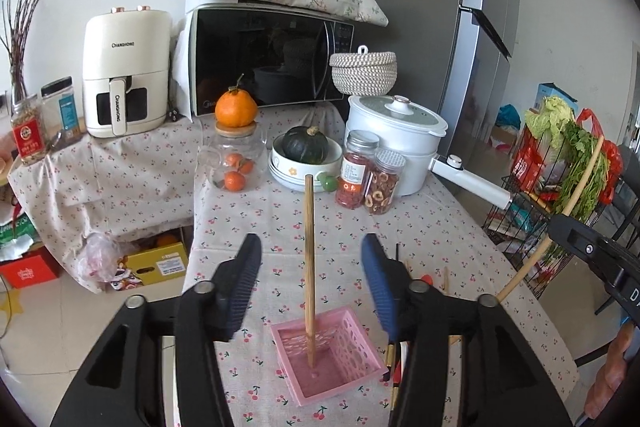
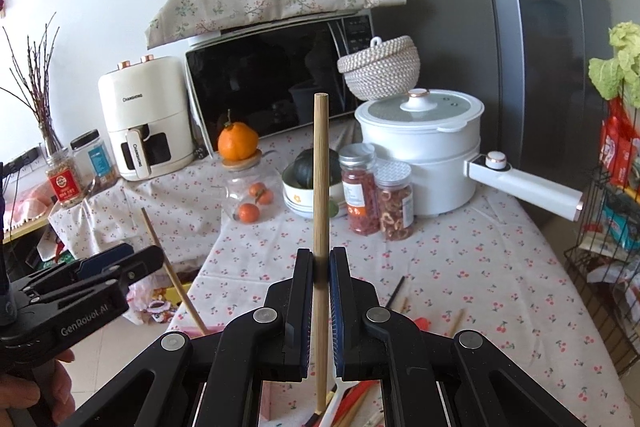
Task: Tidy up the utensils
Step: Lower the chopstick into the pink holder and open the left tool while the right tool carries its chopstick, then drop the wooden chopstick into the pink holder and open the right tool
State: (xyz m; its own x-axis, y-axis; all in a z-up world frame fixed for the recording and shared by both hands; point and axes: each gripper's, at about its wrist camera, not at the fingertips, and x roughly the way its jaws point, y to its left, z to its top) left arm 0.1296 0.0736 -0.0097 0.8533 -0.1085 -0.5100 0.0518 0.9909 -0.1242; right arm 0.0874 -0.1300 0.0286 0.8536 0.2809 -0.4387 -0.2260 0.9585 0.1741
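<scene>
A pink perforated basket (image 1: 328, 355) sits on the cherry-print tablecloth near the front edge. One wooden chopstick (image 1: 309, 267) stands upright in it, between the open fingers of my left gripper (image 1: 312, 259), untouched. My right gripper (image 2: 320, 267) is shut on another wooden chopstick (image 2: 321, 179), held upright; in the left wrist view this chopstick (image 1: 560, 219) slants at the right. More chopsticks and a white utensil (image 2: 340, 403) lie below the right gripper. My left gripper also shows in the right wrist view (image 2: 120, 263), with the basket's chopstick (image 2: 172, 267) beside it.
Behind stand a white electric pot (image 1: 396, 143) with a long handle, two jars of dried fruit (image 1: 370, 177), a bowl with a dark squash (image 1: 306, 155), a glass jar of oranges (image 1: 234, 163), a microwave (image 1: 268, 59) and an air fryer (image 1: 124, 75). A wire rack of vegetables (image 1: 560, 179) is at right.
</scene>
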